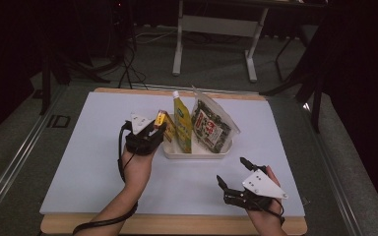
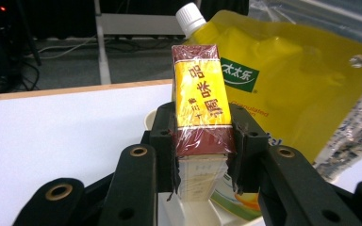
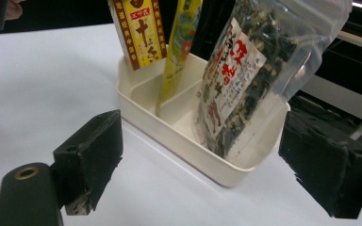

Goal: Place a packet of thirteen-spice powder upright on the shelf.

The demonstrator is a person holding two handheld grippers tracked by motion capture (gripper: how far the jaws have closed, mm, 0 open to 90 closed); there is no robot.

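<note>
A yellow and dark red box (image 2: 200, 103) wrapped in clear film stands between my left gripper's (image 2: 202, 155) jaws, which are shut on its lower half. From above, the left gripper (image 1: 155, 129) holds the box (image 1: 163, 123) tilted at the left end of a white tray (image 1: 197, 153). In the right gripper view the box's (image 3: 139, 28) lower end dips behind the tray's rim (image 3: 169, 136). My right gripper (image 1: 231, 172) rests near the table's front right, open with nothing between its jaws, pointing at the tray (image 3: 202, 174).
A yellow spouted pouch (image 1: 183, 123) and a clear bag of dark dried food (image 1: 210, 127) stand upright in the tray. The tray sits mid-table on a white mat (image 1: 88, 162). A desk frame (image 1: 216, 29) stands on the floor beyond the table.
</note>
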